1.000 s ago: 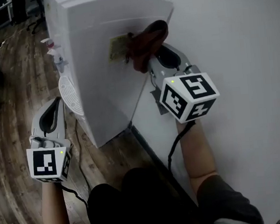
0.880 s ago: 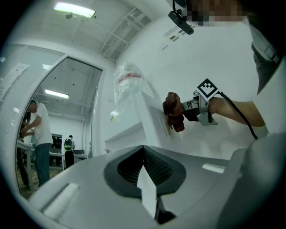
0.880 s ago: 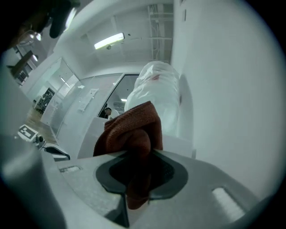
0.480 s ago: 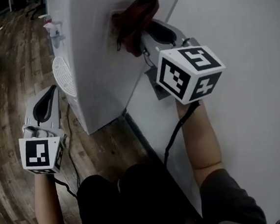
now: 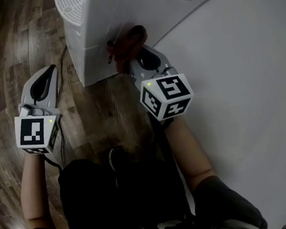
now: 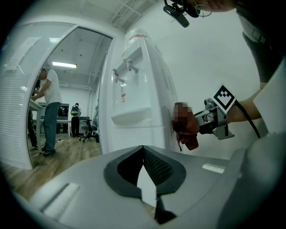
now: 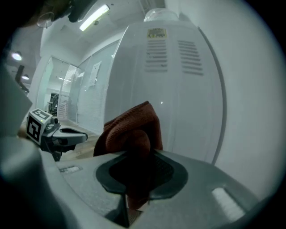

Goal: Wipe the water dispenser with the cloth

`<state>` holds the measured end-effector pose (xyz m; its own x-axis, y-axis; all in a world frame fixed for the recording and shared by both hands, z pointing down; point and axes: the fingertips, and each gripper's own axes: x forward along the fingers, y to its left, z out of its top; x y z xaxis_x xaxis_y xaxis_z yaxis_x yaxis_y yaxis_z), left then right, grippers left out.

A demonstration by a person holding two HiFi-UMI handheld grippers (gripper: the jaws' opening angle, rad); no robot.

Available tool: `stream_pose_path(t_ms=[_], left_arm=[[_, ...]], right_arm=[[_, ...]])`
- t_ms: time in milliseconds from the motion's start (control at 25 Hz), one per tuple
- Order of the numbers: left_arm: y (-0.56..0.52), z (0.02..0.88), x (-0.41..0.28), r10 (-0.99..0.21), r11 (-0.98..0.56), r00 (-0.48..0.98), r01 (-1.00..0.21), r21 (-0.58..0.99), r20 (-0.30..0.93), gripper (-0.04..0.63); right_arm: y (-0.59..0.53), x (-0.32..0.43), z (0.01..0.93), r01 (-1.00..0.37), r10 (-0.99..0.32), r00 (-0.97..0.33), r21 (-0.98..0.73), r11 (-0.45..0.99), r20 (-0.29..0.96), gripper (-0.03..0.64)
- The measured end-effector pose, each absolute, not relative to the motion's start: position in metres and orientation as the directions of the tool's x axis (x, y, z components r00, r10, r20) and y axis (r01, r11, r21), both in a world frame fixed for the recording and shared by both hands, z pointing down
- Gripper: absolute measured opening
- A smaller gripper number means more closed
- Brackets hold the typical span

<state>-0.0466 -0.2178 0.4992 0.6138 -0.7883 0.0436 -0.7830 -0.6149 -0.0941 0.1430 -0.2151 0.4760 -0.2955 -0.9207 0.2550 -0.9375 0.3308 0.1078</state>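
The white water dispenser (image 5: 123, 12) stands against the wall, and its lower side panel fills the top of the head view. A reddish-brown cloth (image 5: 125, 43) is pressed on that side panel, low down near the base. My right gripper (image 5: 136, 56) is shut on the cloth (image 7: 129, 127), bunched between its jaws against the dispenser's side (image 7: 178, 89). My left gripper (image 5: 52, 70) hangs to the left of the dispenser over the floor, shut and holding nothing. From the left gripper view the dispenser's front (image 6: 138, 98), the cloth (image 6: 187, 134) and my left gripper (image 6: 143, 148) all show.
A white wall (image 5: 240, 77) runs close along the dispenser's right side. Wooden floor (image 5: 7, 59) lies to the left, with a dark cable (image 5: 63, 61) by the base. The round drip tray (image 5: 72, 5) juts from the front. People (image 6: 49, 112) and an office chair (image 6: 91, 132) stand far behind.
My right gripper has carried the cloth down the dispenser's side, from the upper part to near the base. The left gripper stayed beside the dispenser, still shut.
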Motion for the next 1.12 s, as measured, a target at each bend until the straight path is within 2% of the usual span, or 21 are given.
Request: stream_pose_path(t_ms=[240,400,680,760,880,1120], left_arm=[[-0.214,0.558,-0.064,-0.787,-0.609,0.598,-0.792,-0.038,0.148,0.020],[-0.216,0.586,-0.070,-0.787,-0.602,0.581,-0.797,-0.053,0.207,0.020],[-0.225,0.598,-0.068,-0.788,-0.598,0.571,-0.798,-0.068,0.231,0.020],[-0.234,0.591,-0.068,-0.786,-0.603,0.576,-0.794,-0.071,0.224,0.020],[-0.250,0.560,-0.069,-0.795,-0.603,0.583,-0.791,-0.105,0.170,0.020],[-0.238,0.404,-0.063,-0.769,-0.634,0.640,-0.762,-0.134,0.000,0.020]], right_arm=[[-0.210,0.145,0.594,-0.951,-0.872,-0.255,0.052,0.303,0.418,0.061],[-0.207,0.149,0.657,-0.954,-0.836,-0.237,0.046,0.297,0.495,0.061],[-0.209,0.152,0.710,-0.964,-0.787,-0.231,-0.024,0.265,0.572,0.061],[-0.214,0.154,0.691,-0.967,-0.810,-0.228,-0.029,0.253,0.541,0.061],[-0.223,0.162,0.625,-0.965,-0.882,-0.238,0.000,0.261,0.408,0.061],[-0.217,0.149,0.374,-0.932,-0.943,-0.326,0.147,0.332,0.063,0.061]])
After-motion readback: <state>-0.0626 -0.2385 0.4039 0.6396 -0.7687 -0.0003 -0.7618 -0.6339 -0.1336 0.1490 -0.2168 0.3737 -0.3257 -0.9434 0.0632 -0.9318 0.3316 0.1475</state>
